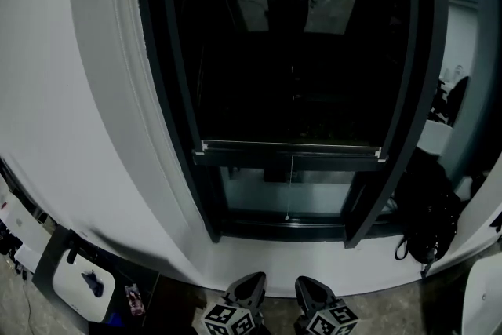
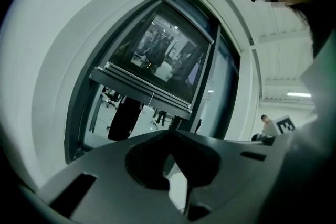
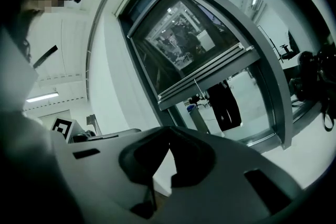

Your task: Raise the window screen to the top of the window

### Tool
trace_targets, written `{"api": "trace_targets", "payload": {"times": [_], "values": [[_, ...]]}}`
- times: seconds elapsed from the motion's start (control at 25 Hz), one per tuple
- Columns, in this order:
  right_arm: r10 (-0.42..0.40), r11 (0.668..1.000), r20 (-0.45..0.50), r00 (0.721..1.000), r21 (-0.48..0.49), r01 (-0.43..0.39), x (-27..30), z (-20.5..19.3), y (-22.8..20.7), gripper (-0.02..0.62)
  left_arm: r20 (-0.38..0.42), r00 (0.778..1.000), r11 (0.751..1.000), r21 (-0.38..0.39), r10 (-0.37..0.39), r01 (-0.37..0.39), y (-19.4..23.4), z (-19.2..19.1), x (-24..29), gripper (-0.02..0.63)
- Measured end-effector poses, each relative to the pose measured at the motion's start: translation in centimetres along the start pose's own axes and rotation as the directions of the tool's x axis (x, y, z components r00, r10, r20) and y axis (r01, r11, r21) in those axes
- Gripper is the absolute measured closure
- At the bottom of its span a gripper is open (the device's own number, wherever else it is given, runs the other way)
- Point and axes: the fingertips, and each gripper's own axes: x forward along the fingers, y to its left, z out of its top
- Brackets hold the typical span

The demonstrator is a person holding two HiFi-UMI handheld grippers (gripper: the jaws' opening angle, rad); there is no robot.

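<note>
The dark window screen (image 1: 290, 51) hangs most of the way down inside the black window frame (image 1: 176, 90). Its pale bottom bar (image 1: 290, 147) sits a little above the sill (image 1: 282, 231), and a thin pull cord (image 1: 288, 188) dangles from the bar's middle. The screen (image 2: 163, 55) and its bar (image 2: 139, 89) also show in the left gripper view, and the screen (image 3: 184, 39) and bar (image 3: 205, 78) in the right gripper view. My left gripper (image 1: 249, 282) and right gripper (image 1: 310, 286) are low, side by side below the sill, well away from the bar. Both are shut with nothing between them, as the left gripper (image 2: 169, 131) and right gripper (image 3: 168, 127) show.
A white wall (image 1: 70, 129) curves along the left of the window. A black bag (image 1: 427, 220) rests by the frame's lower right. A white object (image 1: 82, 282) lies at the lower left. A person (image 2: 269, 124) stands far off in the left gripper view.
</note>
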Motion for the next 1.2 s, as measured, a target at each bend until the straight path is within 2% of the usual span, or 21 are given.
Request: {"api": "trace_targets", "payload": {"times": [0.24, 0.36, 0.6, 0.72, 0.88, 1.0, 1.08, 1.2], "values": [[-0.017, 0.999, 0.063, 0.998, -0.026, 0.019, 8.0, 3.3, -2.4, 0.586, 0.016, 0.997, 0.997, 0.034, -0.073, 0.072, 5.1, 4.8, 6.5, 0.606], [-0.043, 0.999, 0.080, 0.996, -0.017, 0.045, 10.8, 4.6, -3.6, 0.586, 0.013, 0.995, 0.992, 0.081, -0.098, 0.096, 7.3, 6.4, 8.9, 0.606], [-0.107, 0.994, 0.093, 0.990, -0.017, 0.109, 14.4, 5.8, -6.1, 0.586, -0.009, 0.997, 0.981, 0.177, -0.082, 0.082, 11.6, 8.9, 12.8, 0.606], [-0.118, 0.989, 0.062, 0.991, -0.082, 0.123, 15.6, 6.5, -7.5, 0.586, 0.005, 0.998, 0.960, 0.273, -0.064, 0.061, 13.3, 11.1, 14.7, 0.606], [-0.125, 0.963, 0.036, 0.991, -0.234, 0.130, 16.6, 9.8, -8.9, 0.586, 0.017, 0.999, 0.919, 0.392, -0.047, 0.036, 15.2, 14.1, 17.3, 0.606], [-0.117, 0.932, 0.011, 0.993, -0.343, 0.114, 17.6, 12.6, -10.4, 0.584, 0.017, 0.999, 0.876, 0.483, -0.027, 0.015, 16.3, 16.3, 19.2, 0.606], [-0.121, 0.892, 0.001, 0.993, -0.438, 0.109, 18.2, 14.8, -11.4, 0.583, 0.003, 1.000, 0.831, 0.556, -0.002, 0.000, 17.0, 17.3, 20.5, 0.606], [-0.129, 0.794, -0.036, 0.991, -0.602, 0.081, 19.5, 17.3, -12.7, 0.577, -0.043, 0.998, 0.735, 0.679, 0.051, -0.008, 18.0, 18.5, 22.0, 0.605]]}}
